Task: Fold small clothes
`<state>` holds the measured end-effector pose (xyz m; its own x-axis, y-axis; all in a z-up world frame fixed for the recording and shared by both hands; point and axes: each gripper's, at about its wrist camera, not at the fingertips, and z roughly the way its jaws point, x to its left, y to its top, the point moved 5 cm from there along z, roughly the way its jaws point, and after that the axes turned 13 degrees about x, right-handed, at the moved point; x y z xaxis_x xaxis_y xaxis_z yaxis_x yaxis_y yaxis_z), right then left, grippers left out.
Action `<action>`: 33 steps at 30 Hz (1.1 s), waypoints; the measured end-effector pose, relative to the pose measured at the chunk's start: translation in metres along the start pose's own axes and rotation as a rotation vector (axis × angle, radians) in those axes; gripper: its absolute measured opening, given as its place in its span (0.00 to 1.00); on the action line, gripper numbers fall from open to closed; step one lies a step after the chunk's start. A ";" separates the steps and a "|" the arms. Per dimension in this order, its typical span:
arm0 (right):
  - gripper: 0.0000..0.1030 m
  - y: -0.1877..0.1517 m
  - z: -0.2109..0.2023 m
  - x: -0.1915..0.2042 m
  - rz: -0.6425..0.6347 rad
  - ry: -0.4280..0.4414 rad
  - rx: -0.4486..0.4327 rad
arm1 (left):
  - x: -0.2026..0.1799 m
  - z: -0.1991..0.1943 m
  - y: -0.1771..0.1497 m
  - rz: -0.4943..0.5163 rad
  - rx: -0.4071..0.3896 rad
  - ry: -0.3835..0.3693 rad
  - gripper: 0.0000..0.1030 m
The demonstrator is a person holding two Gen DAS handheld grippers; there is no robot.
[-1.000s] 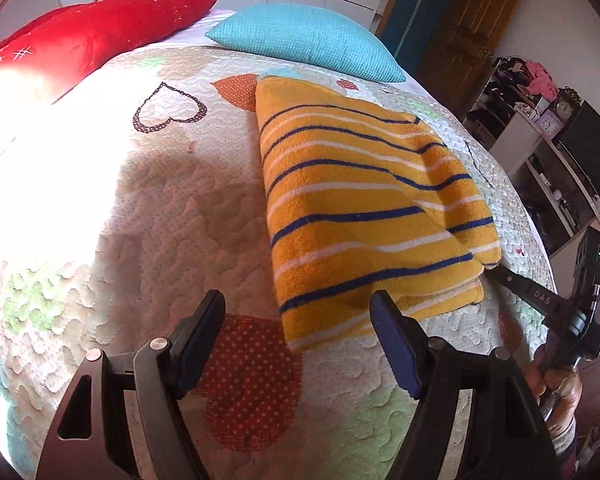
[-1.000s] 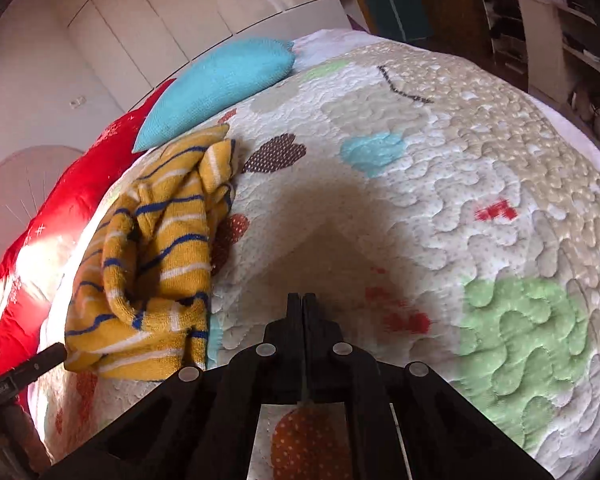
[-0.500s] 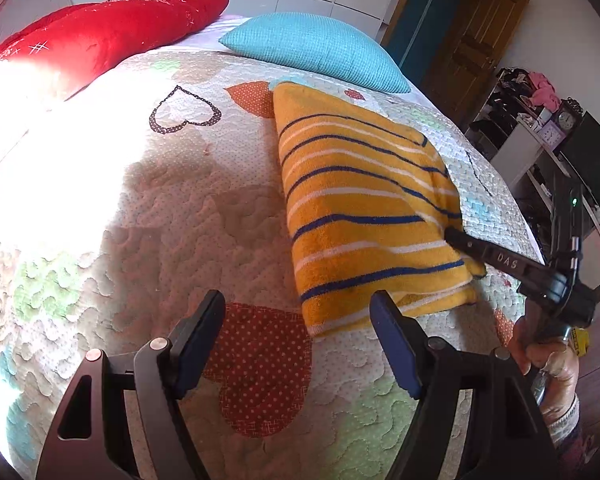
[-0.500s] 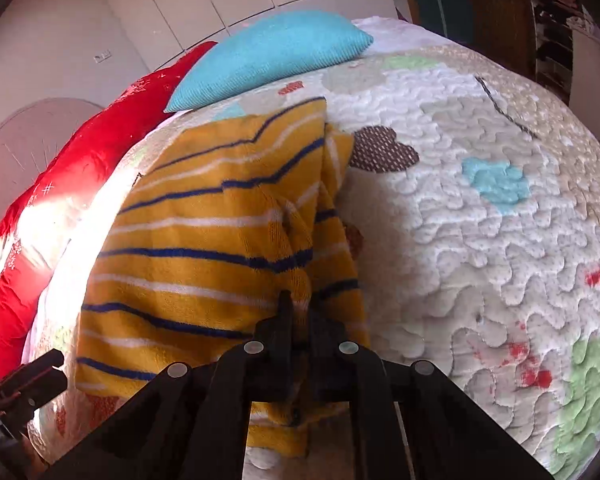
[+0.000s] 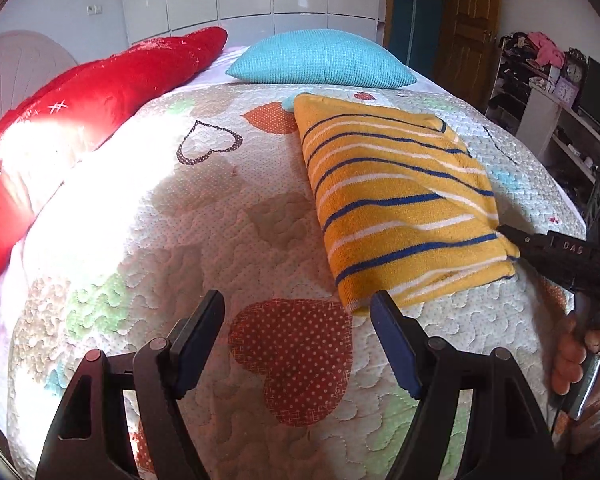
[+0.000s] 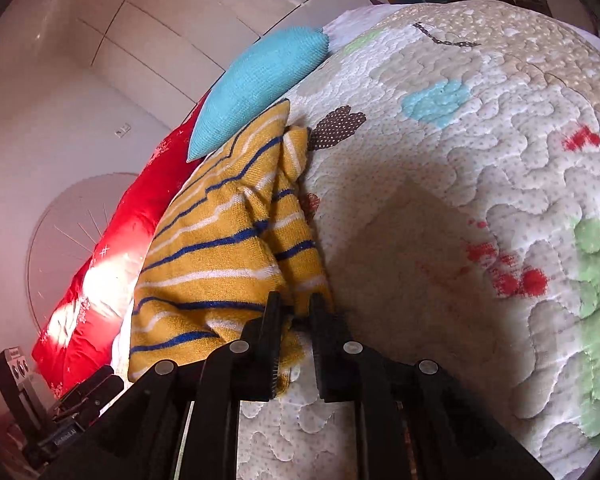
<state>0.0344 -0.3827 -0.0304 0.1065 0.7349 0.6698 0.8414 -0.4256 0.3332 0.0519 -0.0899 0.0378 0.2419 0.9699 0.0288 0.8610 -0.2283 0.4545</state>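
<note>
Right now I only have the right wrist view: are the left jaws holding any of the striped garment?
Observer: No. The left gripper is open above the quilt, just short of the striped garment's near corner.
Operator: Is the garment spread out?
Observer: Folded into a flat rectangle, far end by the teal pillow.
Operator: Where does the right gripper grip?
Observer: The right gripper meets its near right corner, from the side.

Folded garment (image 5: 400,204) on quilt (image 5: 188,240), right of centre; two pillows (image 5: 320,62) behind it; left gripper (image 5: 298,344) before it.
</note>
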 end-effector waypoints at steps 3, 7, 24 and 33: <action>0.12 -0.005 -0.004 0.004 -0.008 -0.042 -0.022 | -0.007 0.002 -0.008 0.035 -0.004 0.045 0.74; 0.27 -0.009 -0.006 0.012 -0.043 -0.155 -0.049 | -0.011 0.012 -0.019 0.049 0.012 0.071 0.74; 0.28 -0.006 -0.003 0.003 -0.014 -0.114 -0.055 | 0.007 0.050 -0.043 -0.096 0.058 -0.006 1.00; 0.28 -0.005 -0.006 0.000 -0.003 -0.093 -0.057 | 0.007 0.048 -0.045 -0.096 0.053 -0.009 1.00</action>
<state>0.0270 -0.3835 -0.0285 0.1551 0.7807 0.6054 0.8107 -0.4508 0.3737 0.0358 -0.0772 -0.0252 0.1606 0.9868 -0.0204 0.9028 -0.1385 0.4071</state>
